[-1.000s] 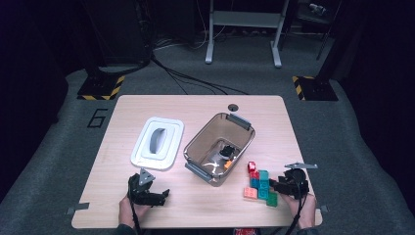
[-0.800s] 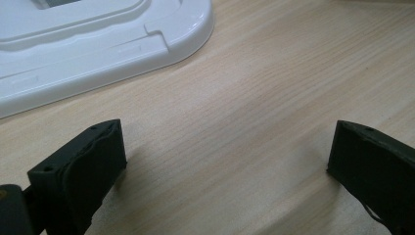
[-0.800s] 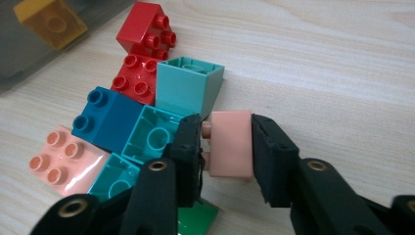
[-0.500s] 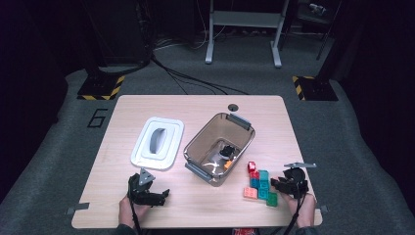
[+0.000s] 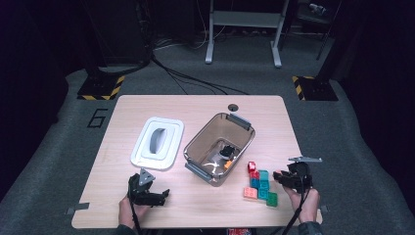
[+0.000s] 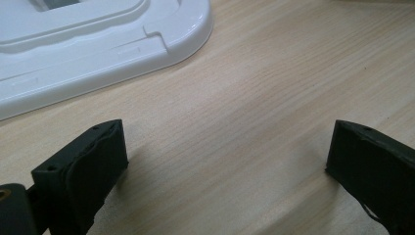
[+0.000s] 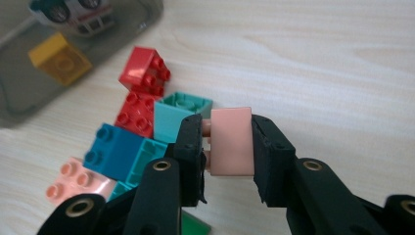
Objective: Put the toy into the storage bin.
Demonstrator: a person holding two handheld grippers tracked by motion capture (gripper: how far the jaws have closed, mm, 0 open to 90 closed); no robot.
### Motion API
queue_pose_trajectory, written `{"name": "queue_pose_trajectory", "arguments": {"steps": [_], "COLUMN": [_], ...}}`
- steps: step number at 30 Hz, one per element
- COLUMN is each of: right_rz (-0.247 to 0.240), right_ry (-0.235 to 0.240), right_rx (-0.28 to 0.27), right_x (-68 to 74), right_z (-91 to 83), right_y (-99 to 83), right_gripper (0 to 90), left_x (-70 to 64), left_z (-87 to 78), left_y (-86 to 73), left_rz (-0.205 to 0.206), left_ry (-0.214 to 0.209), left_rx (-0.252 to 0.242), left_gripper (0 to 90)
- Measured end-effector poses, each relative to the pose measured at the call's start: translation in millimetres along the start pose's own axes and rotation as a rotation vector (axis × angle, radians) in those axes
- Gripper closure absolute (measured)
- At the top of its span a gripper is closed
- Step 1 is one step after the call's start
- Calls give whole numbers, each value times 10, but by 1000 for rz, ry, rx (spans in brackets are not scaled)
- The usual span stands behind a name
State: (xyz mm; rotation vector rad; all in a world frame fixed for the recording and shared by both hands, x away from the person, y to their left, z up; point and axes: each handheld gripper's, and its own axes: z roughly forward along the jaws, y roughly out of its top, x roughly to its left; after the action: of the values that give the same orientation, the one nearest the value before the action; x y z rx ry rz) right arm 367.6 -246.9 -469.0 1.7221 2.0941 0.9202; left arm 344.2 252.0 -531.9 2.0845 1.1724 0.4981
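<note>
The right gripper (image 7: 226,142) clamps a pale pink toy brick (image 7: 231,142) between its jaws, just above the cluster of coloured bricks (image 5: 259,186) near the table's (image 5: 195,107) right front corner. The work in hand looks like loading bricks into the clear plastic bin (image 5: 219,147), which already holds a yellow brick (image 7: 58,61) and a small toy car (image 7: 73,12). To do it well, lift straight up to avoid snagging the neighbouring teal brick (image 7: 176,115), then cross the bin's near rim with room to spare before letting go. The left gripper (image 6: 225,156) sits spread wide and empty over bare wood just in front of the white lid (image 6: 88,44), well apart from the route. The table edge lies close to the right hand (image 5: 306,205).
</note>
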Motion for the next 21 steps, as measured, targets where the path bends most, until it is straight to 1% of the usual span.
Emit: {"name": "queue_pose_trajectory", "arguments": {"steps": [1,5,7,10,12,13,15,16,17,21], "right_rz": [-16,-16,-27,-27,-33,-43,-44,-55,-55,-74], "right_ry": [3,22,27,35,49,49,56,52,62,69], "right_rx": [-10,-40,-54,-68,-80,-87,-92,-98,-105,-123], "right_x": [-9,27,42,84,108,124,153,163,185,248], "right_z": [-12,-79,-103,-141,-160,-174,-194,-207,-226,-289], "right_y": [25,134,177,245,290,320,365,393,428,537], "right_gripper": [675,675,675,675,675,675,675,675,675,675], "left_x": [1,2,1,-1,-1,0,0,1,1,3], "left_z": [0,0,-1,-1,-2,-2,-2,-4,-5,-7], "left_y": [0,0,0,-1,-1,-1,-1,-1,0,0], "left_rz": [1,1,1,0,1,1,2,3,5,8], "left_ry": [0,1,1,0,0,0,0,-2,-4,-2], "left_rx": [0,0,0,-2,-2,-2,-2,-1,0,0], "left_gripper": [14,14,15,18,19,19,19,20,22,22]}}
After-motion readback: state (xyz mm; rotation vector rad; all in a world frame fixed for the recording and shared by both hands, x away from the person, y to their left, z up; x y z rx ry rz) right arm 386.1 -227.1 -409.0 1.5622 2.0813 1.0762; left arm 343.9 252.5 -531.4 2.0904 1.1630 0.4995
